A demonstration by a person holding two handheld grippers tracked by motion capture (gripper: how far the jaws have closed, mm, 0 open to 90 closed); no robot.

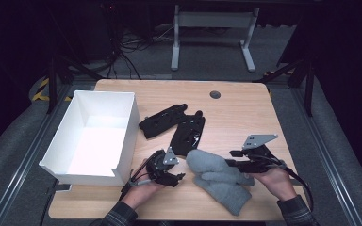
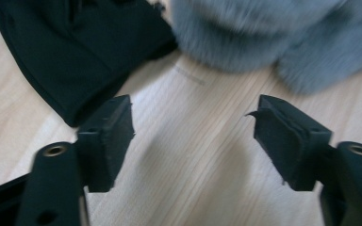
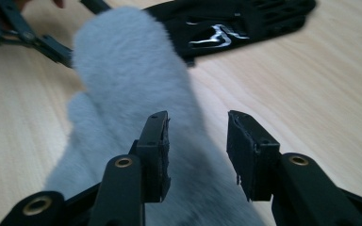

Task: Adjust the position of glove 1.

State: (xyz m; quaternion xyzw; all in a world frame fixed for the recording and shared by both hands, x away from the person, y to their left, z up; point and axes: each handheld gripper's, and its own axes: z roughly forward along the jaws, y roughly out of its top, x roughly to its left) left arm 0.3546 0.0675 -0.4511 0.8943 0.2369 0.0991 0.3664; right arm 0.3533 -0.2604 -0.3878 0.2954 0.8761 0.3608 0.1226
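A pair of fluffy grey mittens (image 1: 217, 181) lies on the wooden table (image 1: 245, 108) near its front edge, one partly on the other. Two black gloves (image 1: 162, 120) (image 1: 188, 134) lie just behind them. My left gripper (image 1: 179, 178) rests low at the mittens' left, and its jaws (image 2: 193, 136) stand open over bare wood, short of the grey mitten (image 2: 264, 33) and a black glove (image 2: 75, 47). My right gripper (image 1: 232, 159) reaches in from the right. It (image 3: 198, 141) stands open above the grey mitten (image 3: 122, 70), with the fabric under the gap and no pad pressing on it.
A white open box (image 1: 128, 132) stands at the table's left, close to my left hand. A round cable hole (image 1: 215, 94) sits near the far edge. Bare wood lies at the far right. Beyond the table stands a white desk frame (image 1: 212, 28) on grey floor.
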